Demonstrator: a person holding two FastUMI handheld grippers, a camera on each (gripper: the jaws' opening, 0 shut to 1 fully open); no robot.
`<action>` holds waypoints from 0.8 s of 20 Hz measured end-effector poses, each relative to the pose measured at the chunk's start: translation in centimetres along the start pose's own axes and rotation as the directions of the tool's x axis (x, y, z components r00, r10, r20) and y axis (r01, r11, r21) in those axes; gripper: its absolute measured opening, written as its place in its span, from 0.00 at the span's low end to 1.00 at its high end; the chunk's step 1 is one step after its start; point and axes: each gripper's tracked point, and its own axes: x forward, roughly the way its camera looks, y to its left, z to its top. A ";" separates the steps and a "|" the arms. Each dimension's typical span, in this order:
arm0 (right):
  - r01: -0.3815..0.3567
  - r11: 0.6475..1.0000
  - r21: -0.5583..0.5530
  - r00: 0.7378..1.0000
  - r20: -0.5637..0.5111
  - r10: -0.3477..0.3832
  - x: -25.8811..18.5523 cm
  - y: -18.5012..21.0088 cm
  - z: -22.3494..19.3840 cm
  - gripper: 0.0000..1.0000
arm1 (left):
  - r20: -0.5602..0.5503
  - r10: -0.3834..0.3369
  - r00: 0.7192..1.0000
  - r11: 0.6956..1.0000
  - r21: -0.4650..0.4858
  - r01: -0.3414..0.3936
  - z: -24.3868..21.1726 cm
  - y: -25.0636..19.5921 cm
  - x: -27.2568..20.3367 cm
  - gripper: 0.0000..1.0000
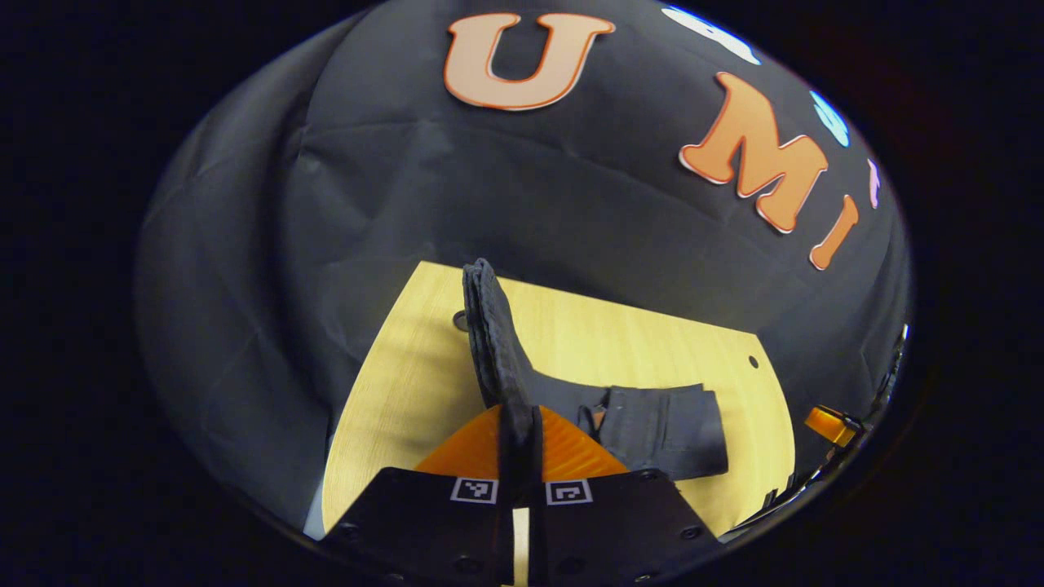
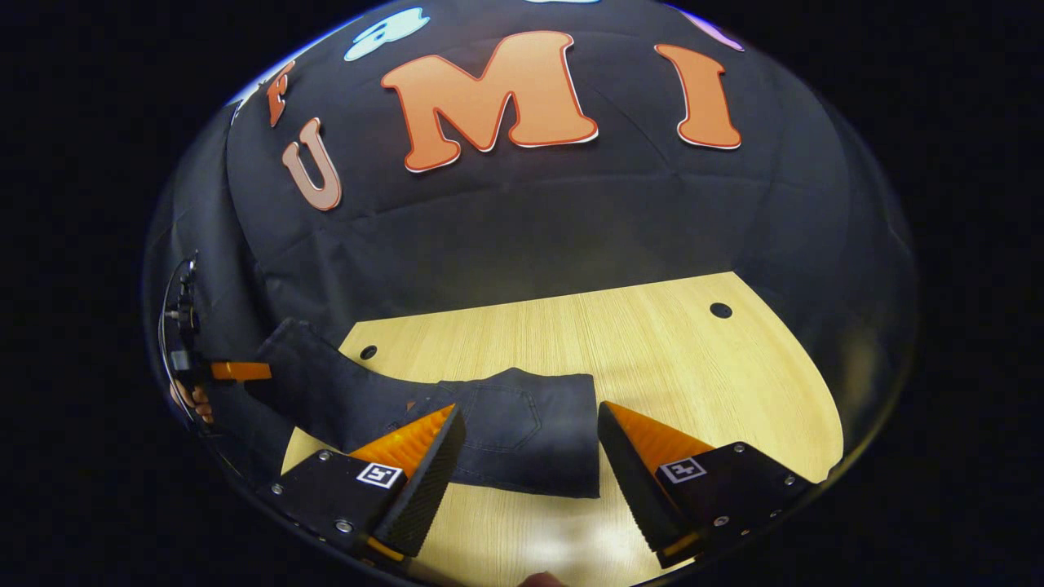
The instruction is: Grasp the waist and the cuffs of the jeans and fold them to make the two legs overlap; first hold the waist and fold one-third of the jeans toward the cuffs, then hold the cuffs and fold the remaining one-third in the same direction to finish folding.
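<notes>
The left gripper (image 1: 519, 444) has its fingers clamped on a raised fold of the dark denim jeans (image 2: 522, 432), whose remainder lies on the pale wooden tabletop (image 2: 652, 350). The right gripper (image 2: 530, 456) hovers spread wide, its fingers flanking the jeans' flat end without touching.

Dim booth overall; brightest on the table (image 2: 652, 342), lit from above. Soft glare patch on the wood just ahead of the right claw (image 2: 528, 456), between its fingers. Faint, soft-edged shadows under the jeans (image 2: 522, 432). Dark denim nearly lost against the wall (image 1: 571, 212) beyond the left claw (image 1: 520, 444); weave detail readable only close in. Strong fisheye bending: table edges curve, wall folds bow, rim smeared and darkened. Centre fairly sharp; mild blur toward the edges. Bluish fringe along the upper rim.
</notes>
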 end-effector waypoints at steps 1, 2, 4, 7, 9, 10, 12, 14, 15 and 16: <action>-0.003 1.000 -0.002 1.000 0.002 0.003 0.1 -0.2 0.1 0.99 | 0.010 -0.014 1.000 1.000 0.011 0.014 0.4 -0.5 -0.9 0.07; -0.007 1.000 -0.002 1.000 0.005 0.007 0.1 -0.3 0.2 0.99 | 0.020 -0.029 0.999 0.999 0.020 0.029 0.9 -1.2 -1.6 0.07; -0.013 1.000 -0.005 1.000 0.010 0.014 0.0 -0.8 0.4 0.99 | 0.032 -0.061 0.998 0.997 0.044 0.060 1.5 -2.5 -3.0 0.07; -0.011 1.000 -0.010 1.000 0.011 0.011 -0.1 -1.8 0.3 0.99 | 0.045 -0.103 0.994 0.991 0.095 0.098 2.6 -6.0 -3.6 0.07; -0.015 1.000 0.000 1.000 0.014 0.015 -0.1 -2.3 0.3 0.99 | 0.044 -0.132 0.990 0.984 0.125 0.126 2.7 -9.2 -3.2 0.08; -0.012 1.000 0.004 1.000 0.015 0.012 -0.2 -2.7 0.4 0.99 | 0.035 -0.153 0.988 0.979 0.139 0.146 2.4 -10.7 -3.0 0.07; -0.010 1.000 0.002 1.000 0.019 0.010 -0.4 -3.4 0.5 0.99 | 0.022 -0.184 0.983 0.970 0.167 0.178 1.9 -13.3 -2.7 0.07; -0.011 1.000 0.002 1.000 0.021 0.011 -0.3 -3.9 0.6 0.99 | 0.007 -0.213 0.977 0.959 0.194 0.208 1.5 -15.8 -2.4 0.07; -0.011 1.000 0.003 1.000 0.021 0.011 -0.4 -4.2 0.6 0.99 | 0.000 -0.224 0.975 0.954 0.206 0.219 1.2 -17.0 -2.2 0.07; -0.011 1.000 0.003 1.000 0.018 0.011 -0.4 -4.6 0.5 0.99 | -0.012 -0.235 0.972 0.948 0.220 0.232 0.7 -18.0 -2.1 0.07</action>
